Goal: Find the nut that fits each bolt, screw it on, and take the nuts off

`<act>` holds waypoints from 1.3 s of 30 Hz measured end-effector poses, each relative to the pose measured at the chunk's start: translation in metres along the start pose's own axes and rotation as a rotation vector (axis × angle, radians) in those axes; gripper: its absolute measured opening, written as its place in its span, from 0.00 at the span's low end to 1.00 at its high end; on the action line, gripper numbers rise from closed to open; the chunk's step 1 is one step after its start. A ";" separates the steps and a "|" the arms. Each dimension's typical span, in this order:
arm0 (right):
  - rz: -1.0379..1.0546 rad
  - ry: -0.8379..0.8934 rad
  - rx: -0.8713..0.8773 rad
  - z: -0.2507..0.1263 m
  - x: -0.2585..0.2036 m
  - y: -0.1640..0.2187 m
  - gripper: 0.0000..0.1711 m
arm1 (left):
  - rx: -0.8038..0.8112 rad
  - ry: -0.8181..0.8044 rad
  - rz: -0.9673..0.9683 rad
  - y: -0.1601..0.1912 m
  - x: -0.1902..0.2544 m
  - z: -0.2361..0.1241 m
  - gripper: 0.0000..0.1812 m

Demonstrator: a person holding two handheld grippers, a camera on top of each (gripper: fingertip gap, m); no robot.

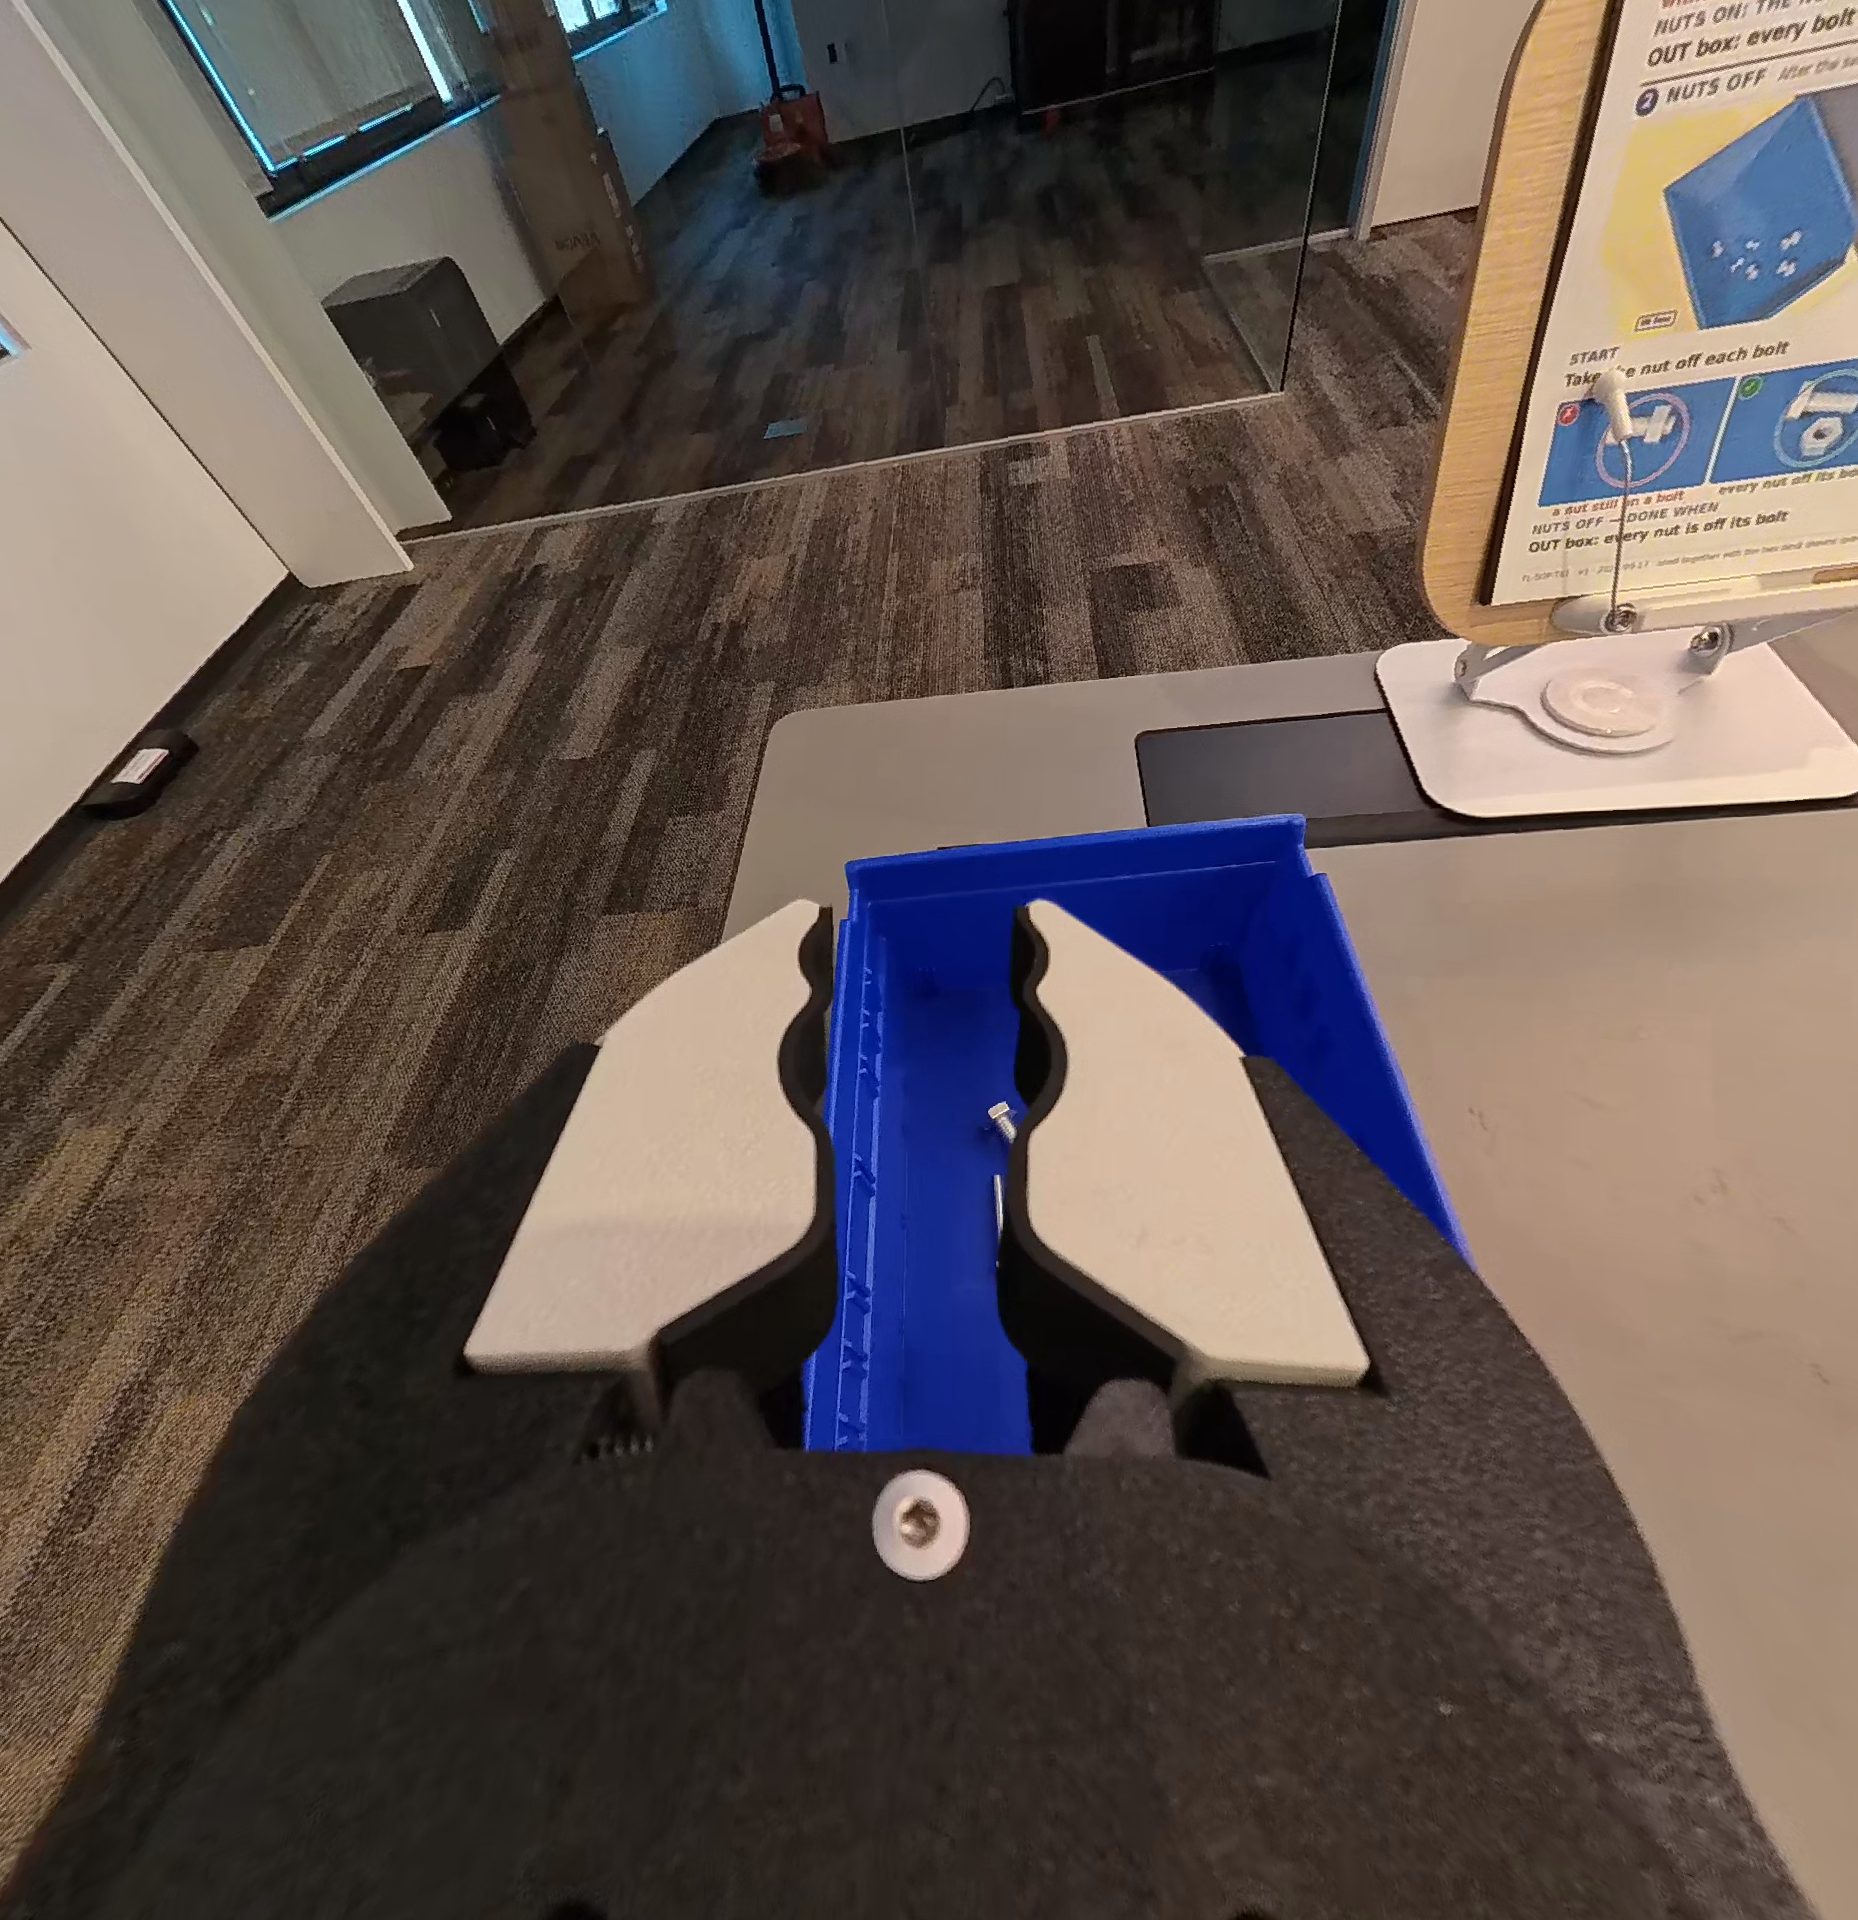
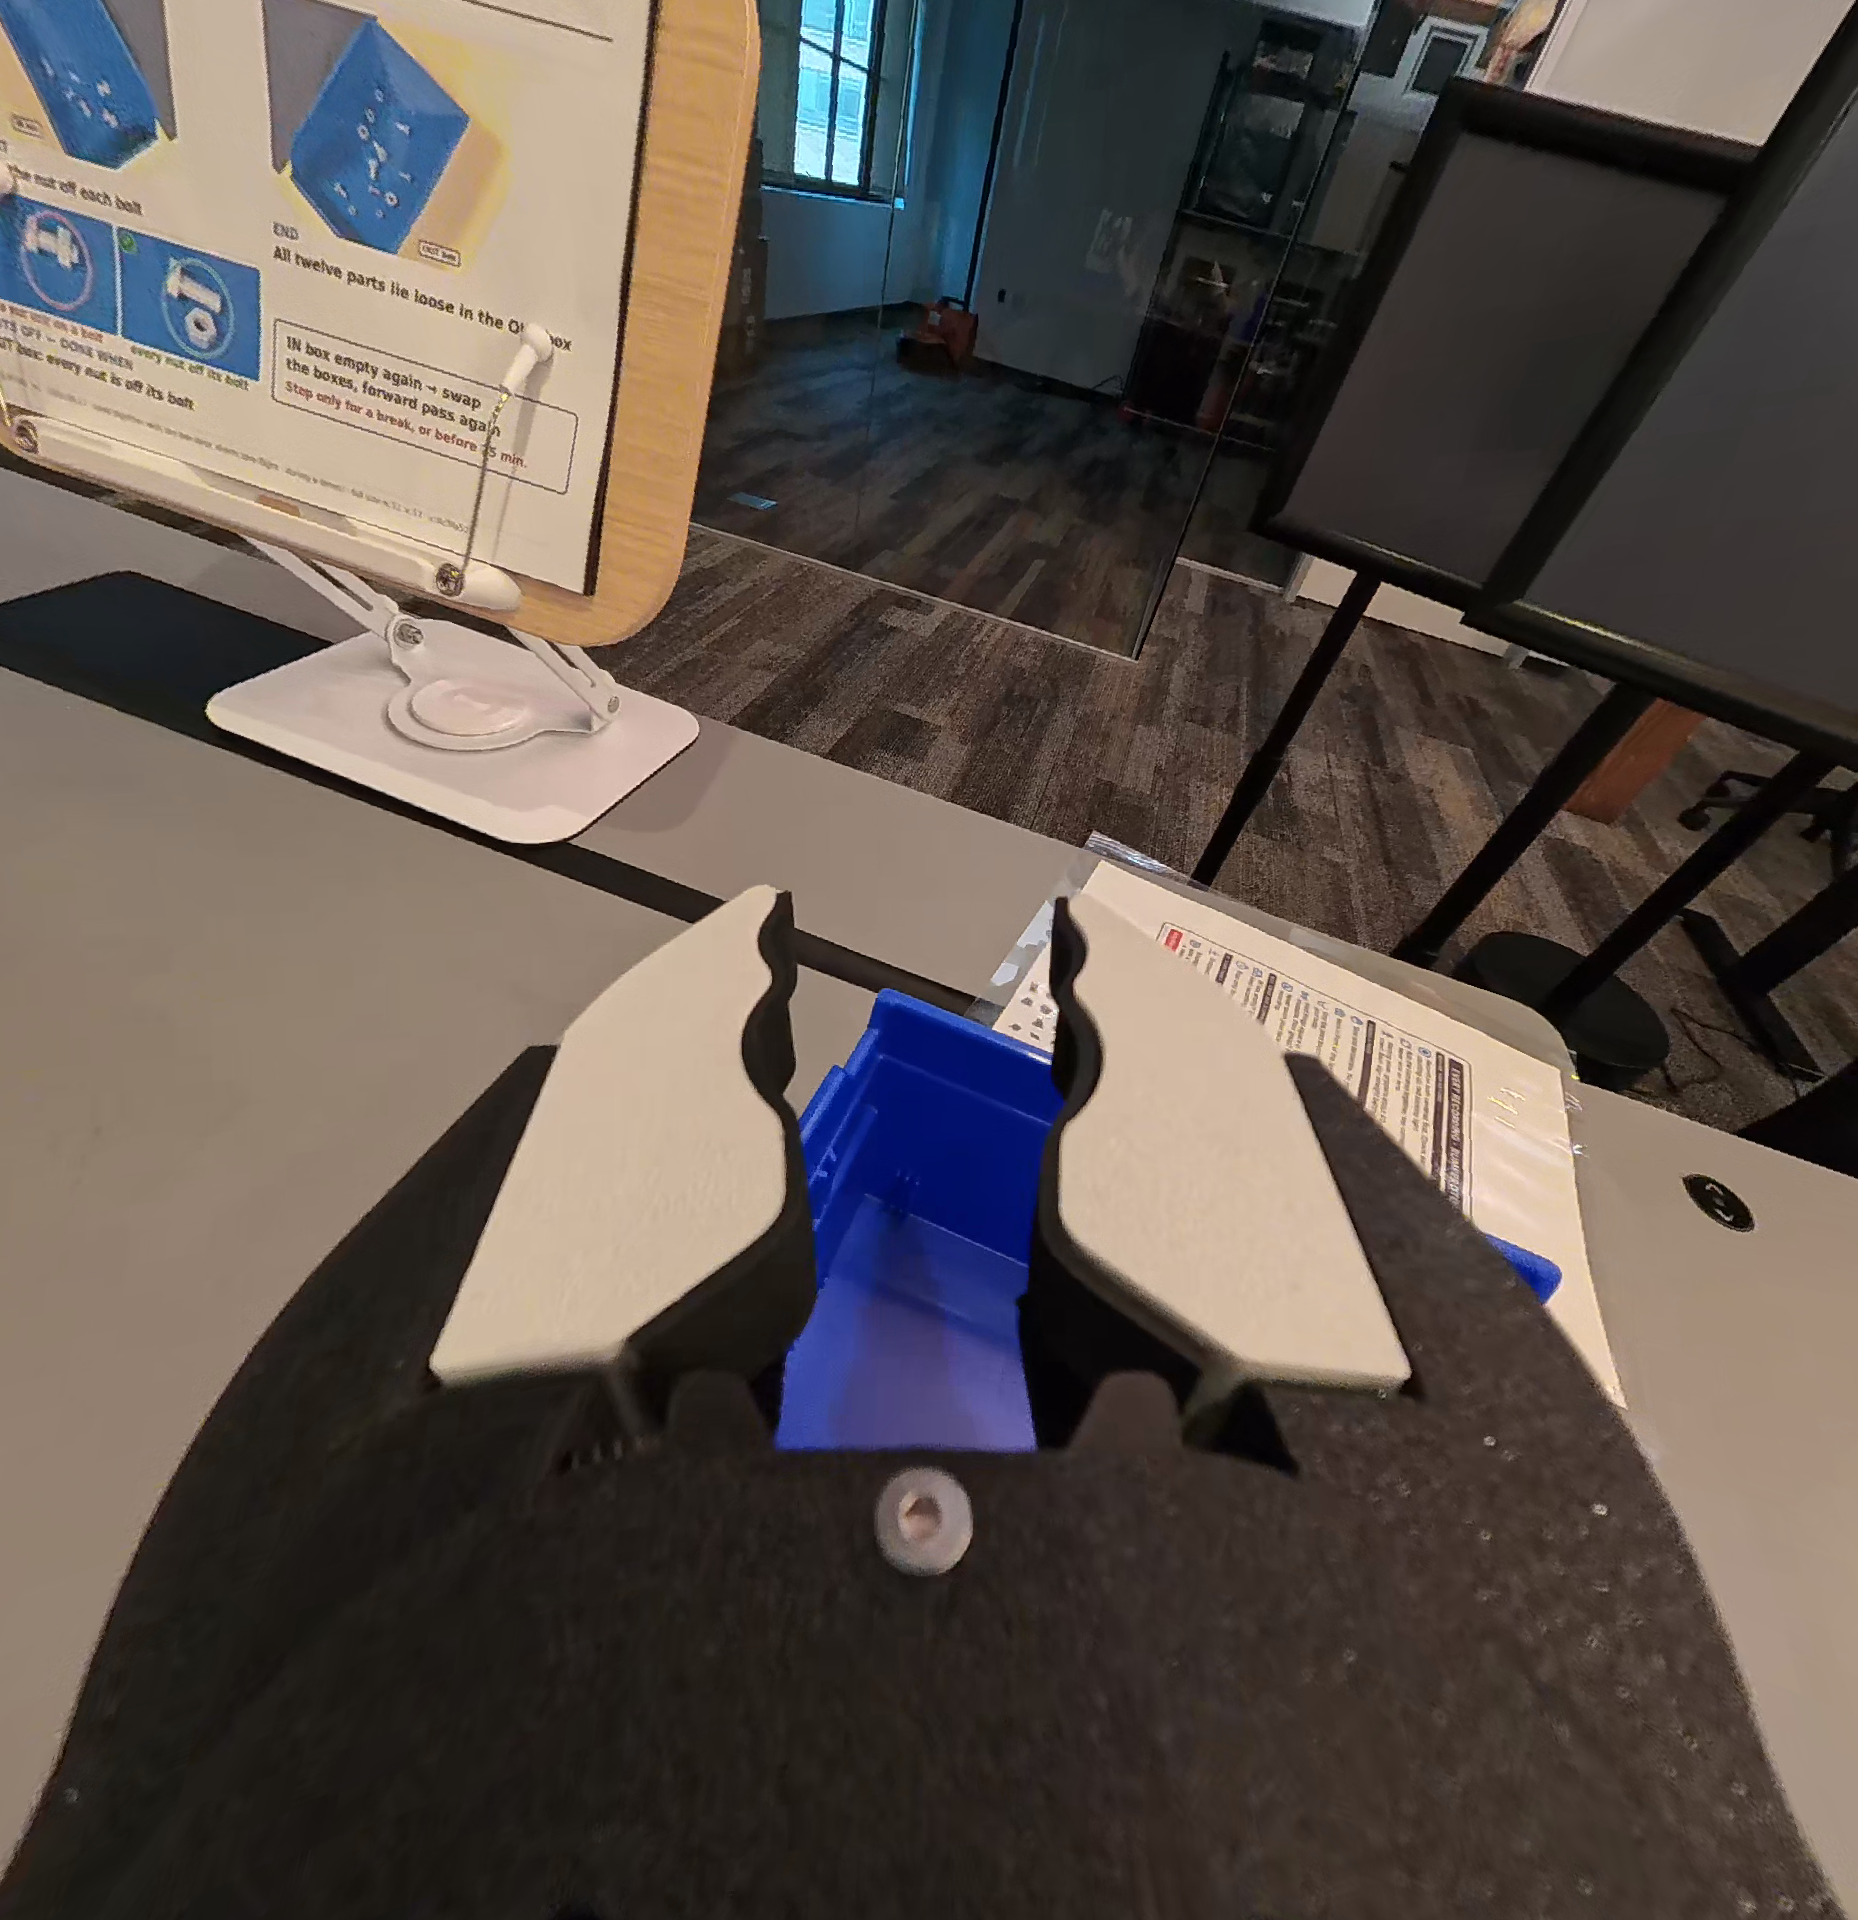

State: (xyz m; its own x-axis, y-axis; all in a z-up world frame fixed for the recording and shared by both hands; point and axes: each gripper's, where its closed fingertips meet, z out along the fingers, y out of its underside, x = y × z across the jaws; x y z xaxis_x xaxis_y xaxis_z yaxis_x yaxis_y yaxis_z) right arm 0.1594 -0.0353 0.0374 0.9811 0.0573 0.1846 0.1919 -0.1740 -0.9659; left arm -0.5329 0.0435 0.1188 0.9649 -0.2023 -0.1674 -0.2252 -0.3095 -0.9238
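Inside blue bin (image 1: 1309, 997), small bolt (image 1: 1004, 1122) head up-left, left tool (image 1: 920, 935) spread above

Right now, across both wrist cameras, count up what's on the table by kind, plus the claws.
Blue bins: 2, one under the left claw and one under the right claw
Bolts visible in the left bin: 1; others may be hidden behind the claw
Instruction stands: 1
Printed sheets in plastic: 1
Claws: 2, left and right, both open and empty
Total: 7
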 end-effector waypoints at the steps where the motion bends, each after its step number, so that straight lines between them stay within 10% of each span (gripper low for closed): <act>1: -0.001 0.000 0.000 0.000 0.000 0.000 0.27 | -0.004 0.000 0.002 0.001 0.000 0.001 0.18; 30: 0.029 -0.006 -0.006 0.001 0.003 0.004 0.27 | -0.024 0.020 0.007 0.003 0.004 0.000 0.18; 39: 0.045 -0.040 0.022 -0.007 0.006 -0.007 0.28 | -0.375 0.194 0.039 0.067 0.032 0.033 0.12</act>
State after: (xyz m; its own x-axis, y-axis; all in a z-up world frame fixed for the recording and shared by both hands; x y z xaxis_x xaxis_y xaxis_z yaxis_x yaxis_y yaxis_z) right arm 0.1638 -0.0401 0.0466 0.9870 0.0893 0.1340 0.1467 -0.1552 -0.9769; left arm -0.5124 0.0467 0.0403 0.9195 -0.3805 -0.0986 -0.3288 -0.6074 -0.7231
